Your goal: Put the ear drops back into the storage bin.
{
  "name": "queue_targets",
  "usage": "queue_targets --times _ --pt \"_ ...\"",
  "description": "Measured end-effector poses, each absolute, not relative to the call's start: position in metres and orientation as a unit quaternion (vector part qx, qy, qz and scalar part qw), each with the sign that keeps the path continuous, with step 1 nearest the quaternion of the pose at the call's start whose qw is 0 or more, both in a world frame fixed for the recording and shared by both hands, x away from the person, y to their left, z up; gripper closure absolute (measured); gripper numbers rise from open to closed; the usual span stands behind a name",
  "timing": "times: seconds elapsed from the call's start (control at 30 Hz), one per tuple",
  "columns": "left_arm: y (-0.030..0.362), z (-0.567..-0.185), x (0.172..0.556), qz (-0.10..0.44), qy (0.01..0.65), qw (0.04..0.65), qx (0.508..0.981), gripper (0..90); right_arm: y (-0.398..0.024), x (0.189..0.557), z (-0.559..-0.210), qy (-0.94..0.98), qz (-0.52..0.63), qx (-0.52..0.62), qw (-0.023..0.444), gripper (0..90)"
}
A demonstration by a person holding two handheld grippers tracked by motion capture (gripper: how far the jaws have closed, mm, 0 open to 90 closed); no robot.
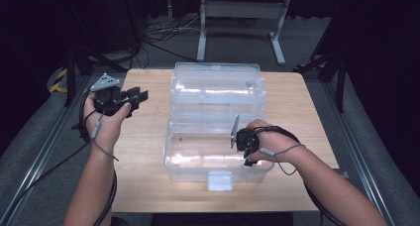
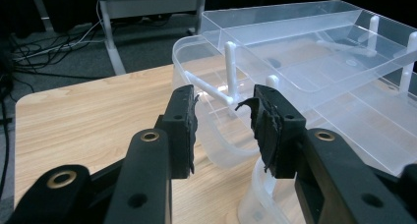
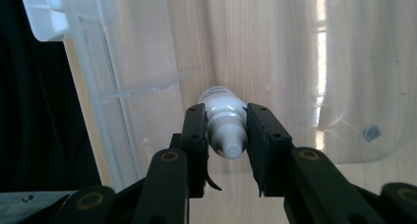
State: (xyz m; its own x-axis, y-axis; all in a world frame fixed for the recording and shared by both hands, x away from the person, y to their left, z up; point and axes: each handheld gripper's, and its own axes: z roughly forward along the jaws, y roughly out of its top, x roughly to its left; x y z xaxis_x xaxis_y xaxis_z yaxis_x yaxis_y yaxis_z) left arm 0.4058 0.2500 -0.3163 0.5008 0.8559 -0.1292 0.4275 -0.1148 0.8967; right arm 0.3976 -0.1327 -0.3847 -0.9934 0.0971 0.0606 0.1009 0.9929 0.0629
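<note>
Two grippers are in your hands, and they stand well apart. Your right gripper (image 3: 225, 135) points down into the near half of the clear plastic box (image 1: 218, 174) that sits open on the wooden table (image 1: 143, 151), and its jaws are pinching a small white bottle (image 3: 223, 121) — the pads press on both sides of the neck, with the cap end facing the camera and the labelled base pointing toward the box floor. In the high view the same gripper (image 1: 246, 147) sits inside the near tray toward its right side, your right hand (image 1: 270, 139) above the rim and the cable looping off your wrist; whether the bottle touches the floor of the box you cannot tell from these views. The box's lid (image 1: 216, 89) lies folded back on the far side, resting open behind the tray, and a small latch tab (image 1: 220, 180) sticks out from the near wall. Your left gripper (image 1: 138, 96) hovers over the far left part of the table, just left of the lid, held roughly level in your left hand (image 1: 104, 119) and aimed to the right. Its jaws are spread with nothing between them — in the left gripper view the gap (image 2: 223, 123) frames the lid's edge and its white plastic posts (image 2: 231, 69), which lie beyond the fingertips and apart from them.
</note>
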Motion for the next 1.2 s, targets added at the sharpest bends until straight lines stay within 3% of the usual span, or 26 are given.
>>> queue_targets --times 0.6,0.9,1.2 --pt "0.249 -0.317 0.406 0.217 0.449 0.488 0.717 61.7 -0.135 0.397 -0.387 -0.998 -0.033 -0.051 0.031 71.3" --pt "0.249 -0.318 0.407 0.216 0.451 0.486 0.717 61.5 -0.136 0.394 -0.379 -0.997 -0.046 -0.056 0.033 63.9" --pt "0.248 -0.319 0.408 0.214 0.449 0.485 0.720 60.6 -0.141 0.390 -0.360 -0.996 -0.072 -0.059 0.017 62.2"
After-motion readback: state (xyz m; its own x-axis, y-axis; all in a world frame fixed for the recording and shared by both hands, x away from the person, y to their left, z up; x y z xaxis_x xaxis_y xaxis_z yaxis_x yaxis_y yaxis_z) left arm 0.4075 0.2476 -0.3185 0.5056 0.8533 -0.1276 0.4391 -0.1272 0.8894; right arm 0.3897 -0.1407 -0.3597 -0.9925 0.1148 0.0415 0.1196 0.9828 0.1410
